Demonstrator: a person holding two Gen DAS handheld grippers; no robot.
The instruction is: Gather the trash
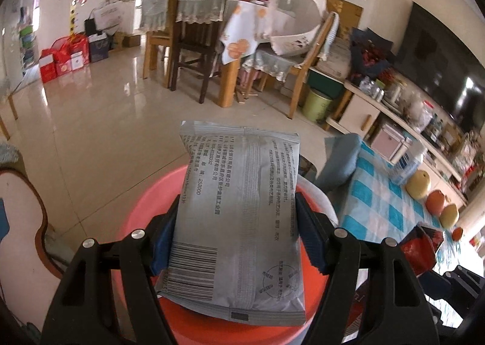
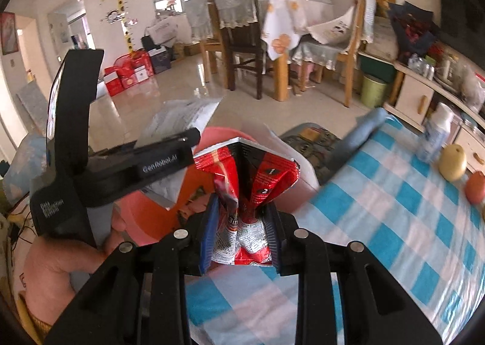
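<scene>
My left gripper (image 1: 239,214) is shut on a flat grey foil packet (image 1: 239,223) with black print and a barcode, held above a red-orange basin (image 1: 145,202). My right gripper (image 2: 241,214) is shut on a crumpled red wrapper (image 2: 242,181), held over the near edge of the blue-and-white checked tablecloth (image 2: 379,217), beside the red-orange basin (image 2: 145,208). The left gripper's black body (image 2: 100,172) and the grey packet (image 2: 182,117) show at the left in the right wrist view. The red wrapper (image 1: 421,251) also shows at the right in the left wrist view.
On the checked table (image 1: 379,193) lie a folded blue cloth (image 1: 342,160), a white bottle (image 1: 409,163) and several fruits (image 1: 418,184). Beyond are a tiled floor, a dining table with chairs (image 1: 194,41), a green bin (image 1: 316,103) and a TV cabinet (image 1: 363,114).
</scene>
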